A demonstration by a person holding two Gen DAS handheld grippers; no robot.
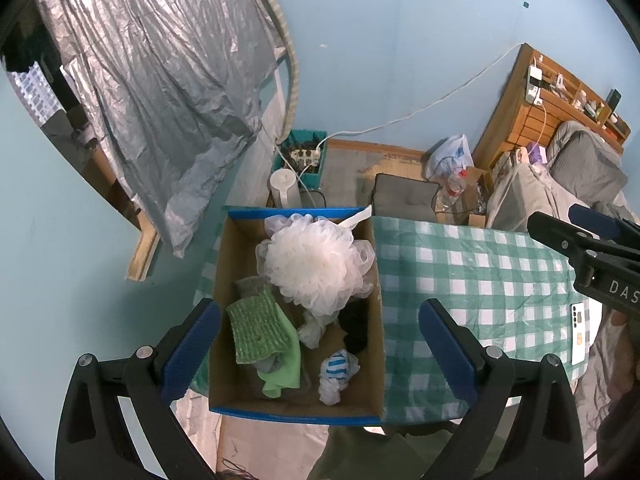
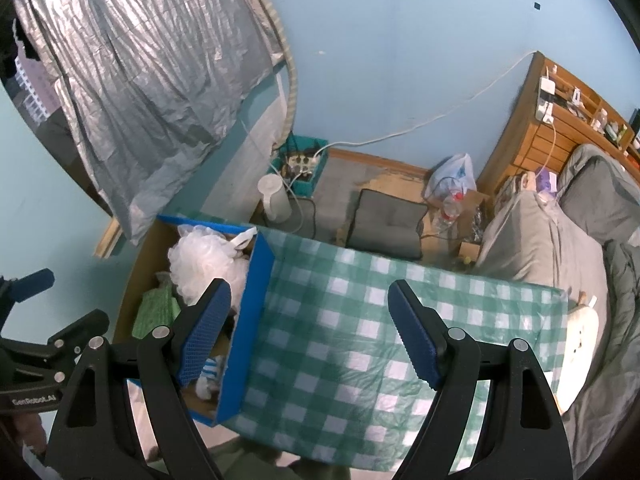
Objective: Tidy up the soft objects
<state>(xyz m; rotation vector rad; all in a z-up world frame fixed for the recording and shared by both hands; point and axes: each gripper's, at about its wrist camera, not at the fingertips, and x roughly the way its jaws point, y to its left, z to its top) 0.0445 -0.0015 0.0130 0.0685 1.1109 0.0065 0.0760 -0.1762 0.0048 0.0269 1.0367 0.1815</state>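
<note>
Hovering spread and empty: left gripper over cardboard box holding white mesh loofah, right gripper over checked tablecloth beside box

Soft even daylight, sharp focus, heavy fisheye edge warping.

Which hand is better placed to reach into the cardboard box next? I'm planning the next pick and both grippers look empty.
Left. The left gripper hangs open directly over the box, framing the green cloth and white loofah. The right gripper is open over bare checked tablecloth, beside the box.
</note>
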